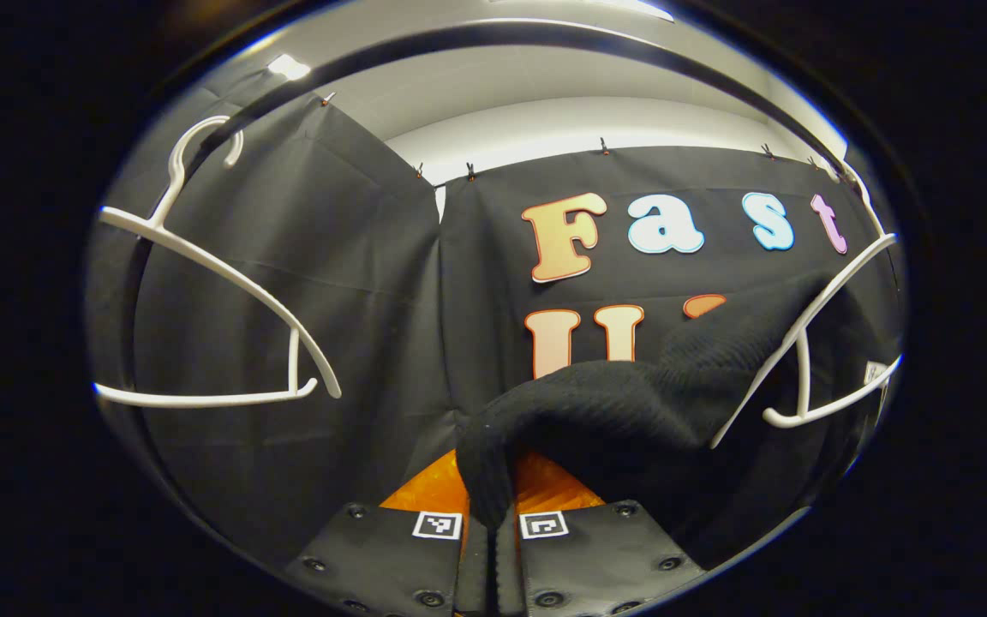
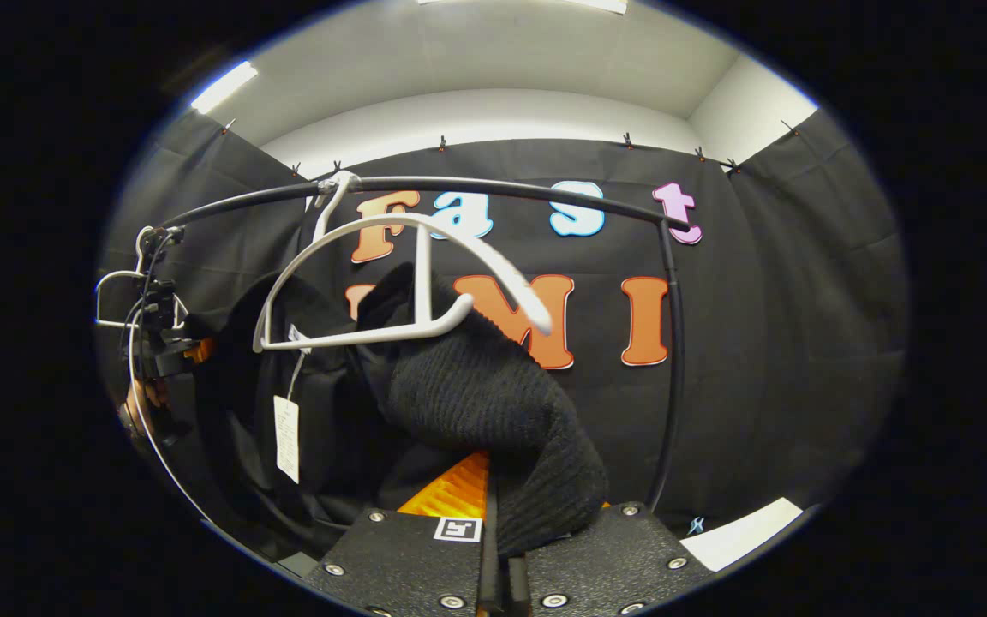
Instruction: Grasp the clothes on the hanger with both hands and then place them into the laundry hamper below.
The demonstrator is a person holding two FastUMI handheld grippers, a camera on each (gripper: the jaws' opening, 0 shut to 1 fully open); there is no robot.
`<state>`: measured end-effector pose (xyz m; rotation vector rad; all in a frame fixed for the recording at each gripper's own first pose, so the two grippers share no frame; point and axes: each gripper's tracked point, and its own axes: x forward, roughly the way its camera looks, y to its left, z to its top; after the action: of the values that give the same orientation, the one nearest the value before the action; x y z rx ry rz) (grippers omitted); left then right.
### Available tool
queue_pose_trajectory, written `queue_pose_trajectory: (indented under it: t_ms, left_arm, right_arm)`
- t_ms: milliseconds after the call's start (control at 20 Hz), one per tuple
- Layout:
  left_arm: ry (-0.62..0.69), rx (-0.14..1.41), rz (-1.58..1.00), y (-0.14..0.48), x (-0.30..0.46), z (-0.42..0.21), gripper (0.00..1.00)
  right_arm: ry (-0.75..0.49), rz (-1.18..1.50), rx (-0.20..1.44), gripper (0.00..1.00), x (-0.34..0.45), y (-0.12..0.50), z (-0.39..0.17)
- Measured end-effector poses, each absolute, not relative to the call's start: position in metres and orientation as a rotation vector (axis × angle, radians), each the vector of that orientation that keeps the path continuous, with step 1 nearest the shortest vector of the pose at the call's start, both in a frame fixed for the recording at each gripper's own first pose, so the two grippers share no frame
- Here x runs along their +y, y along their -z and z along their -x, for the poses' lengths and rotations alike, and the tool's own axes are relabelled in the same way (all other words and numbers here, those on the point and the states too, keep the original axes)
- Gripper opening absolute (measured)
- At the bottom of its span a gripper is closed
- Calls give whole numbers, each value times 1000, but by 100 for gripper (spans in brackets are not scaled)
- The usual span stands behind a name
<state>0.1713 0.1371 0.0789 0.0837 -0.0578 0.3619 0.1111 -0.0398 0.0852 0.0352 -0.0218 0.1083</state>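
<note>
A black knit garment (image 1: 631, 403) hangs from a white hanger (image 1: 806, 343) at the right of the left gripper view. One end of it is pulled down to my left gripper (image 1: 490, 516), which is shut on a fold of the fabric. In the right gripper view the same garment (image 2: 476, 394) drapes off a white hanger (image 2: 391, 283) on a black rail (image 2: 511, 187). Its other end runs down into my right gripper (image 2: 499, 536), shut on the knit. The left gripper (image 2: 155, 343) and the hand holding it show far left there.
An empty white hanger (image 1: 202, 283) hangs at the left of the left gripper view. A white paper tag (image 2: 286, 437) dangles from the garment. The rail's upright post (image 2: 675, 368) stands right of the garment. A pale patch (image 2: 742, 531) lies low right.
</note>
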Motion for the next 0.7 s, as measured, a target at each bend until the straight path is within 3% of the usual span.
queue_pose_trajectory:
  t_ms: [300, 400, 700]
  left_arm:
    - [-361, -46, -59, -69, 151, -149, 11]
    - [-349, -23, -57, -59, 149, -141, 11]
    - [-331, 35, -112, -31, 147, -107, 11]
  right_arm:
    - [-153, -21, 20, 0, -17, -58, -103]
    - [-171, -25, 46, 10, -9, -47, -102]
    - [-225, -29, 117, 11, 26, -11, -94]
